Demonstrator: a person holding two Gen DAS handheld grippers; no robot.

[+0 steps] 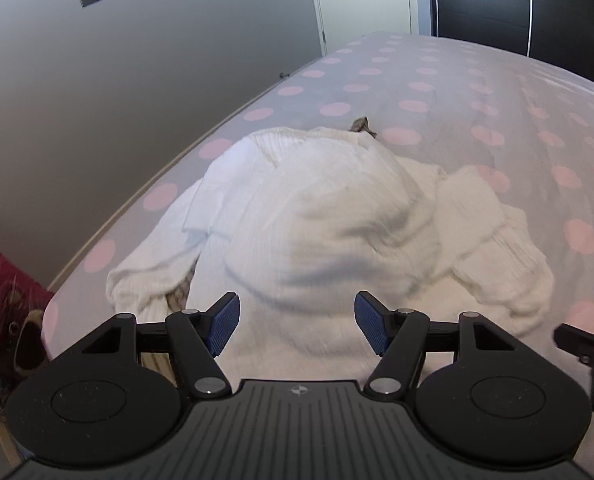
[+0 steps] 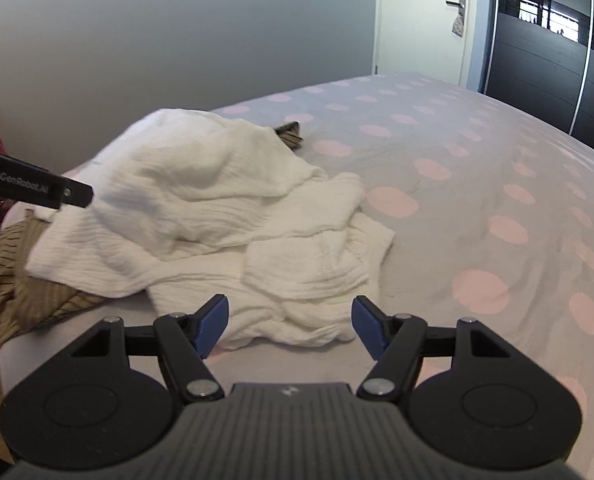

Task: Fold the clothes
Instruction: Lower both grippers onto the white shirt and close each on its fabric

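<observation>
Here | striped cloth (image 2: pixel 25 280) mostly buried under white garment (image 2: pixel 225 208) | bedspread (image 2: pixel 477 168) bare rightward | left gripper (image 1: pixel 297 322) spread wide, empty | right gripper (image 2: pixel 291 322) likewise

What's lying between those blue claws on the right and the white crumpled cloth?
Only a bare strip of the dotted bedsheet separates the right gripper from the white garment, seen in the right wrist view.

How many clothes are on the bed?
2. A white garment lies crumpled near the bed's left edge; a striped brown one sits under it, poking out at the front-left and behind. More may be hidden underneath.
</observation>
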